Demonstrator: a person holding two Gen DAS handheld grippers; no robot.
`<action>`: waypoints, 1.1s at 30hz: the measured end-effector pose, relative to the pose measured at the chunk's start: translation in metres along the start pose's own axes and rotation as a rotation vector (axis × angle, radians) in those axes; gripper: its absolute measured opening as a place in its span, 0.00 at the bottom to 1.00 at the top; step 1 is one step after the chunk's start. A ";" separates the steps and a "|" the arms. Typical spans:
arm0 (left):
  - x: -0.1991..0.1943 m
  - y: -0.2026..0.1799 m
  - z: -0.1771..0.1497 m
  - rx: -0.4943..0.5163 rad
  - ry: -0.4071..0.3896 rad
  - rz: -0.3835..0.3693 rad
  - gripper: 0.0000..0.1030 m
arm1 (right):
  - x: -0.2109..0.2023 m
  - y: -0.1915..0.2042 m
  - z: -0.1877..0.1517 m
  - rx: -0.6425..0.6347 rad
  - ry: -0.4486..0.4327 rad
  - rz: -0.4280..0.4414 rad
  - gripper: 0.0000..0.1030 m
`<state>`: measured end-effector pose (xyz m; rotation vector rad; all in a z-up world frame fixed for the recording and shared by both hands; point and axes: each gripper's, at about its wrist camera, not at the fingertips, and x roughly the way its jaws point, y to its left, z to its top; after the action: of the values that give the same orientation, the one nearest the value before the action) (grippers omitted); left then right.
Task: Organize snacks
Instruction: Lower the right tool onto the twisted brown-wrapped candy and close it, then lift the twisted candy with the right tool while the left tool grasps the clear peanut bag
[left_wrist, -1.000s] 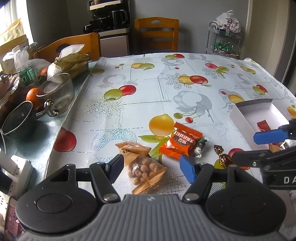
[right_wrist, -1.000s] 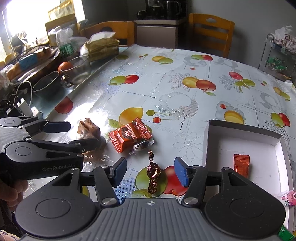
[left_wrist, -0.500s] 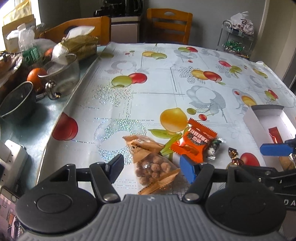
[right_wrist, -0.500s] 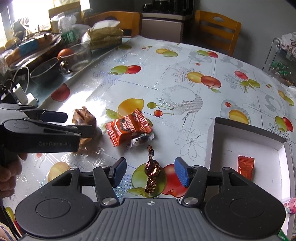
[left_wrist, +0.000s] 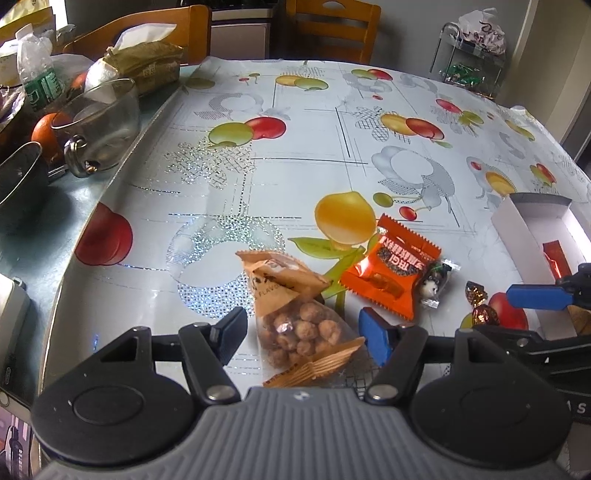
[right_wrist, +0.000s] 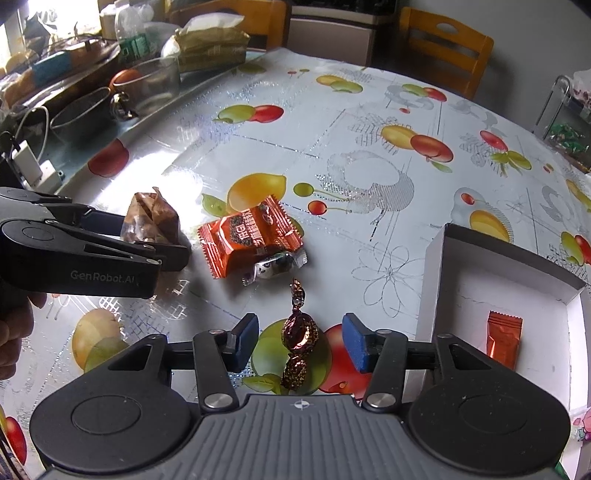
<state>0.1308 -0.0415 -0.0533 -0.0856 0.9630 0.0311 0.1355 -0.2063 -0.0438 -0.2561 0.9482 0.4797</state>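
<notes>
A tan bag of coated peanuts (left_wrist: 301, 325) lies on the fruit-print tablecloth between the fingers of my left gripper (left_wrist: 301, 334), which is open; the pads stand just clear of the bag. A brown twist-wrapped candy (right_wrist: 299, 332) lies between the fingers of my right gripper (right_wrist: 300, 341). Its jaws are closing, with gaps still on both sides of the candy. An orange packet (left_wrist: 391, 269) and a small clear-wrapped candy (left_wrist: 436, 280) lie between the two grippers. To the right, a white box (right_wrist: 436, 280) holds a small orange sachet (right_wrist: 504, 338).
A glass mug (left_wrist: 99, 122), a metal bowl (left_wrist: 18, 177), an orange (left_wrist: 44, 129) and a tissue pack (left_wrist: 147, 66) crowd the table's left edge. Wooden chairs (left_wrist: 332, 29) and a wire rack (left_wrist: 469, 62) stand beyond the far side. A person's hand (right_wrist: 14, 325) holds the left gripper.
Both grippers have sunk toward the table, so the peanut bag and the twist candy now sit deeper between their fingers. The right fingers have drawn closer together.
</notes>
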 end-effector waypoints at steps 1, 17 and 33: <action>0.001 0.000 0.000 0.004 -0.002 -0.001 0.65 | 0.001 0.000 0.000 -0.001 0.003 -0.001 0.46; 0.002 -0.002 0.001 0.039 0.006 -0.025 0.52 | 0.012 -0.001 -0.001 -0.004 0.031 -0.002 0.25; -0.017 0.000 -0.002 0.025 -0.020 -0.026 0.45 | 0.004 -0.003 -0.002 0.013 0.002 0.007 0.24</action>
<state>0.1190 -0.0414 -0.0402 -0.0742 0.9415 -0.0043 0.1374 -0.2081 -0.0476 -0.2412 0.9547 0.4797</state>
